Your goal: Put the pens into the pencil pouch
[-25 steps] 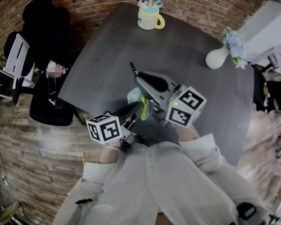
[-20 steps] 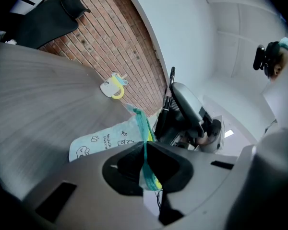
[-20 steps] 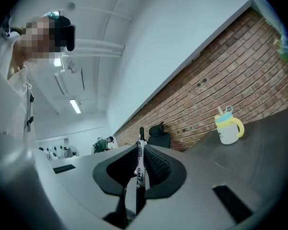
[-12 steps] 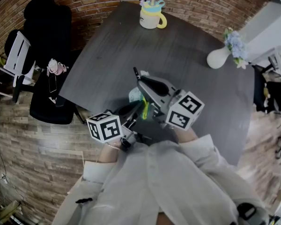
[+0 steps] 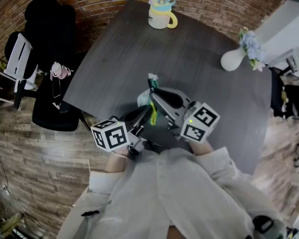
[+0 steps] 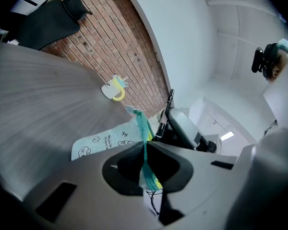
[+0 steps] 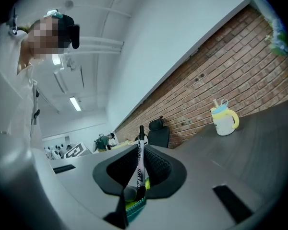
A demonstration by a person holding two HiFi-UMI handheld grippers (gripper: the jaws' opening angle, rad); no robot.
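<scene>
**Ana:** Grey wood-grain counter (image 5: 204, 93), dark all over. What sits on it?

**Ben:** At the far edge, a pale mug (image 5: 160, 15) with a yellow handle. Off to the right is a white vase (image 5: 232, 59) of bluish flowers. Both are well apart from the work, which is close to the person's body.

**Ana:** And the pencil pouch?

**Ben:** The pencil pouch (image 6: 103, 142) is pale mint with little black doodles. Its body lies flat on the counter, and its teal zip edge rises into the left gripper (image 6: 145, 146). That gripper's fingers (image 6: 120, 166) are almost together, pinching the zip strip. A yellow-green lining shows just below the pinch.

**Ana:** What about the other hand?

**Ben:** The right gripper (image 7: 140, 153) has its ribbed fingers (image 7: 159, 169) closed on a pen (image 7: 140, 166), white-barrelled with black print and a black end. The pen runs along the fingers and pokes out past their tips.

**Ana:** Where is it compared with the pouch?

**Ben:** From the head view, the pen (image 5: 150, 83) hangs over the pouch's far end, just beside the lifted zip edge. I cannot tell whether it touches the fabric. The two grippers are close, the left one (image 5: 145, 114) nearer the person and the right one (image 5: 157, 94) just beyond it.

**Ana:** Anything behind?

**Ben:** A brick wall and a black chair (image 5: 50, 29).
</scene>
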